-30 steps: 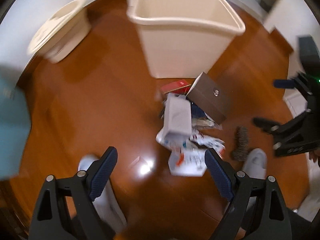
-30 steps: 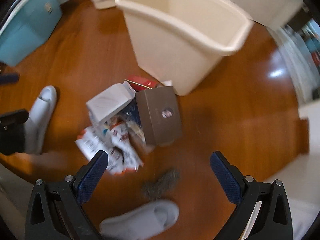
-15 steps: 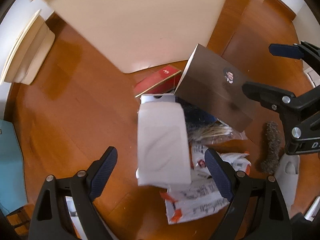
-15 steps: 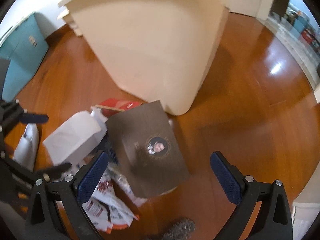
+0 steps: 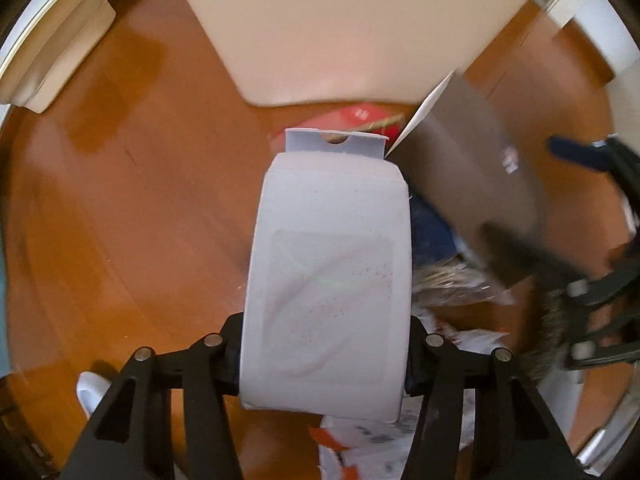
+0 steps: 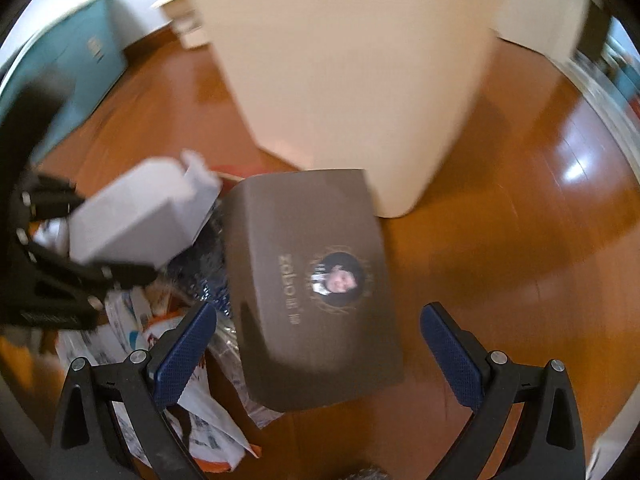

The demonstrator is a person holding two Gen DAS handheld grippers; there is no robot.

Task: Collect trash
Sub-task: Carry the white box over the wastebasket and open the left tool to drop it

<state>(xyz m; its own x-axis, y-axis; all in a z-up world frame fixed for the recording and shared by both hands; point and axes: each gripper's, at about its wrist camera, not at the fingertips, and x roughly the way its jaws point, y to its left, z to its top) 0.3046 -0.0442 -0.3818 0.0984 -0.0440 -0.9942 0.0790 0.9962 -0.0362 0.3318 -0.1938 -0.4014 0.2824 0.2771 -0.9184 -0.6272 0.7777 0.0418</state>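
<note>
A pile of trash lies on the wooden floor in front of a cream trash bin (image 5: 340,28). My left gripper (image 5: 326,356) is shut on a white carton (image 5: 328,280), its fingers pressed against both sides. The carton also shows in the right wrist view (image 6: 136,216). My right gripper (image 6: 316,344) is open, its jaws on either side of a brown box (image 6: 312,280) with a round portrait logo, not touching it. A red packet (image 5: 356,118), a blue wrapper (image 5: 430,236) and printed white wrappers (image 6: 132,328) lie underneath.
The bin (image 6: 352,80) stands just behind the pile. A cream lid (image 5: 52,52) lies at the far left by the wall. A teal cabinet (image 6: 76,76) stands to the left. A grey scouring pad (image 5: 548,332) and a white slipper (image 5: 92,392) lie nearby.
Both grippers have dropped closer to the pile. My left gripper has closed on the white carton. My right gripper has moved over the brown box and stays open.
</note>
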